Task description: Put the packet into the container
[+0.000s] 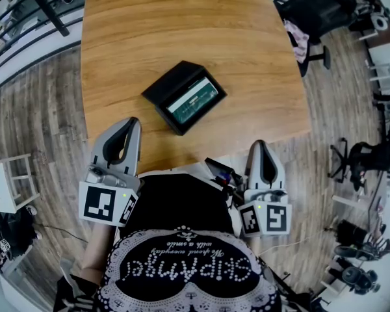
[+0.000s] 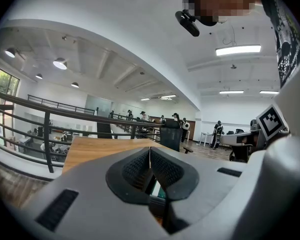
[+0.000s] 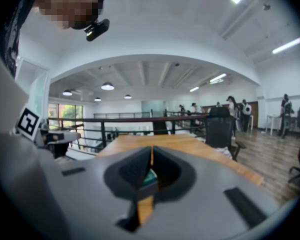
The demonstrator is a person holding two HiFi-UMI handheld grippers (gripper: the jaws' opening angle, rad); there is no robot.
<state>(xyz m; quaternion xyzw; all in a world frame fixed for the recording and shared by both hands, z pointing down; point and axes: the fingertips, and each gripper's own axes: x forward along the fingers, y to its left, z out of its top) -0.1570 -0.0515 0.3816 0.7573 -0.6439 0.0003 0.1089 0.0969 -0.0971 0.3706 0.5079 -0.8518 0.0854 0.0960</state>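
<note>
- Two grippers on my feed, both held low at the near edge of the table, close to the person's body, and well apart from each other.
- Left gripper [image 1: 130,123], grey with a marker cube: in its own view the ribbed black pads [image 2: 162,169] meet along one line with nothing between them. Claw closed and empty.
- Right gripper [image 1: 260,147], same grey build: in its own view the dark pads [image 3: 127,171] are also pressed together with nothing caught in them. Closed and empty.
- One light brown wooden table [image 1: 182,18] with rounded corners, running from the near edge away to the far side of the head view.
- One black rectangular container [image 1: 164,83], lying flat on the table and turned at an angle, nearer the near edge than the far one. It sits ahead of both grippers, roughly between their lines, and neither touches it.
- One green and white flat packet [image 1: 194,101], lying inside the container, in its right-hand part. I see it resting flat, with the black rim around it.
- One black office chair [image 1: 315,8], at the far right corner of the table, with a pale patterned cloth on it.
- One white stool [image 1: 6,184], on the grey-brown plank floor [image 1: 39,122] to the left, well clear of the table.
- One dark metal railing [image 2: 45,114], visible beyond the table's far left side in the left gripper view.
- Several people, standing far off in the hall behind the table; too small for me to list in detail.
</note>
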